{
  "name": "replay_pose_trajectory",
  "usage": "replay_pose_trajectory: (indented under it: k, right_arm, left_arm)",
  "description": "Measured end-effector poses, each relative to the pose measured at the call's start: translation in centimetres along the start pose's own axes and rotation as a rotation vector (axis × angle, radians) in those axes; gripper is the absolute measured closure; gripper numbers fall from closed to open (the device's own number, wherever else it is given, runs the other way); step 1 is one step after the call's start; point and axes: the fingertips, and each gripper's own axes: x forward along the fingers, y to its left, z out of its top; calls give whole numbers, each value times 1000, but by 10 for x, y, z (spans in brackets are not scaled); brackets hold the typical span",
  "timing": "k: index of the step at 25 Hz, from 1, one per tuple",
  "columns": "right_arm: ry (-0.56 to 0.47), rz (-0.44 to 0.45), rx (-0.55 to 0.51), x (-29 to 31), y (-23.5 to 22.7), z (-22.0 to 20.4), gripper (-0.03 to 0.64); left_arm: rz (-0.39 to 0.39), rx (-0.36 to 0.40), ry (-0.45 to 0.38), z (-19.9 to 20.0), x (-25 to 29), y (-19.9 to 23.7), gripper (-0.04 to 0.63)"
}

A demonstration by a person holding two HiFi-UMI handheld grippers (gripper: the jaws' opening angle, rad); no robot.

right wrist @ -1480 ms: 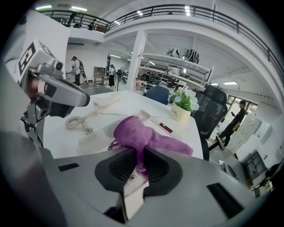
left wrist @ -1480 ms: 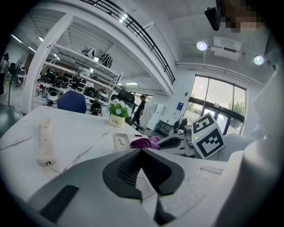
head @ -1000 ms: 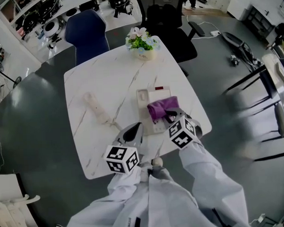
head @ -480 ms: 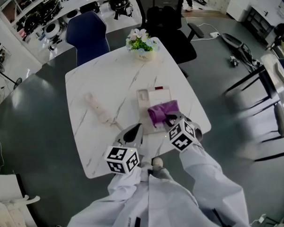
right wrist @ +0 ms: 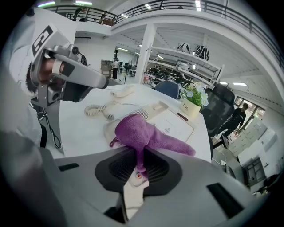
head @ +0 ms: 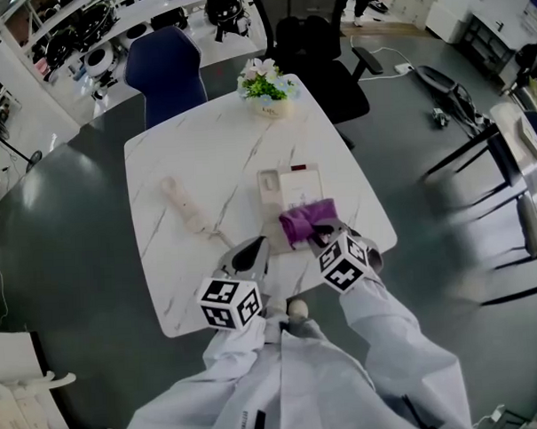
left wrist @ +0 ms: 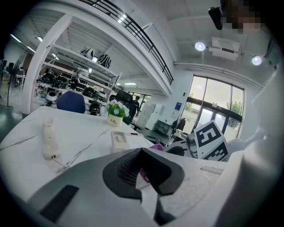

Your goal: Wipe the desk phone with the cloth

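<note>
- Right gripper (right wrist: pixel 138 170): fingers were pinched shut on a fold of the purple cloth (right wrist: pixel 144 133). The rest of the cloth was bunched just ahead at their 12 o'clock, over the near end of the desk phone (head: pixel 290 186).
- Left gripper (left wrist: pixel 145 177): fingers were together and held nothing. The cloth lay apart at their 2 o'clock.
- Handset (head: pixel 185 205): lay off the base on the marble surface (head: pixel 203 141), at the phone's 9 o'clock.
- Flower pot (head: pixel 268 86): stood at the surface's 12 o'clock edge.
</note>
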Motion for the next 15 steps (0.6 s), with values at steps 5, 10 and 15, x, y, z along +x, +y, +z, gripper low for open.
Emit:
replay_pose_trajectory:
  k: [5,10,15]
  right_arm:
    - [7,11,2,-2,6,-6,583]
    - [13,21,10,-5,10,-11,583]
    - [10,22,21,-8,12,-13,583]
  left_arm:
    - [-9,3,1,-2,0,-5,597]
    - [-16,3,5,-3,-1,-8,597]
    - [-16,6,0,-2,-2,-9,597]
